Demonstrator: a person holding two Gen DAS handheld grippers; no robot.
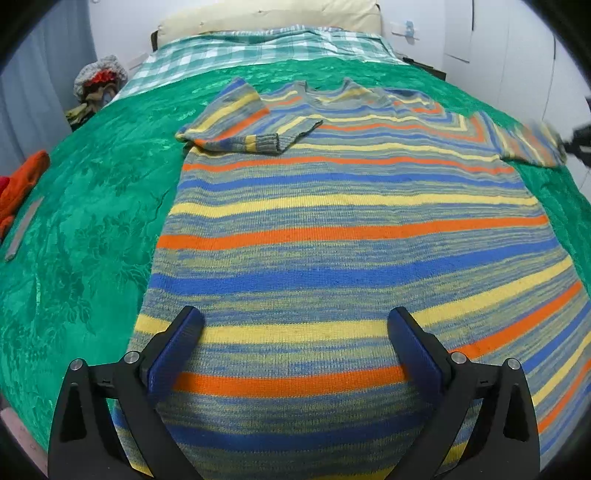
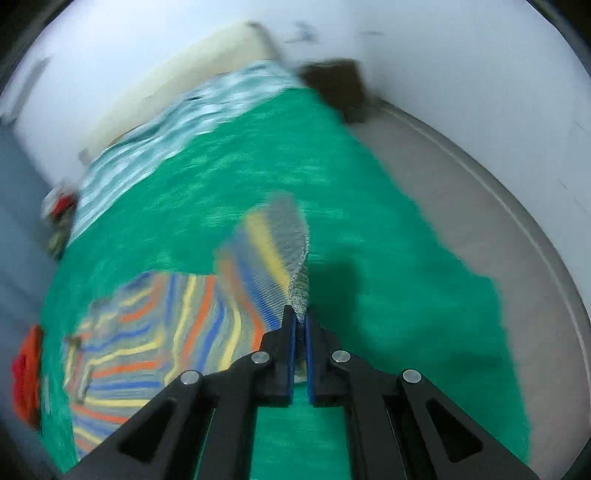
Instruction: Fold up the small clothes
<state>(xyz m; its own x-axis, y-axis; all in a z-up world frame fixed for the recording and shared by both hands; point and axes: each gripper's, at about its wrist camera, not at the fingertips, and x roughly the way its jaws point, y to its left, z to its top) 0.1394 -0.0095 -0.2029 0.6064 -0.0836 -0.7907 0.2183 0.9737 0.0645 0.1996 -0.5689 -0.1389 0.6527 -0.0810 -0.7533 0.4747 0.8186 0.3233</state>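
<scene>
A striped knit sweater (image 1: pixel 332 221) in blue, yellow, orange and grey lies flat on the green bedspread (image 1: pixel 92 221). Its left sleeve (image 1: pixel 236 125) is folded inward over the chest. My left gripper (image 1: pixel 295 325) is open and empty above the sweater's lower body. My right gripper (image 2: pixel 301 317) is shut on the ribbed cuff of the right sleeve (image 2: pixel 273 251) and holds it lifted above the bedspread (image 2: pixel 406 295). In the left wrist view the right gripper (image 1: pixel 576 142) shows at the far right, at the sleeve end (image 1: pixel 532 144). The right wrist view is blurred.
A red-orange garment (image 1: pixel 22 184) and a grey strip (image 1: pixel 24 229) lie at the bed's left edge. A green checked sheet (image 1: pixel 258 48) and a cream pillow (image 1: pixel 266 14) are at the head. A clothes pile (image 1: pixel 99 81) sits beside the bed. Floor (image 2: pixel 480 221) lies right.
</scene>
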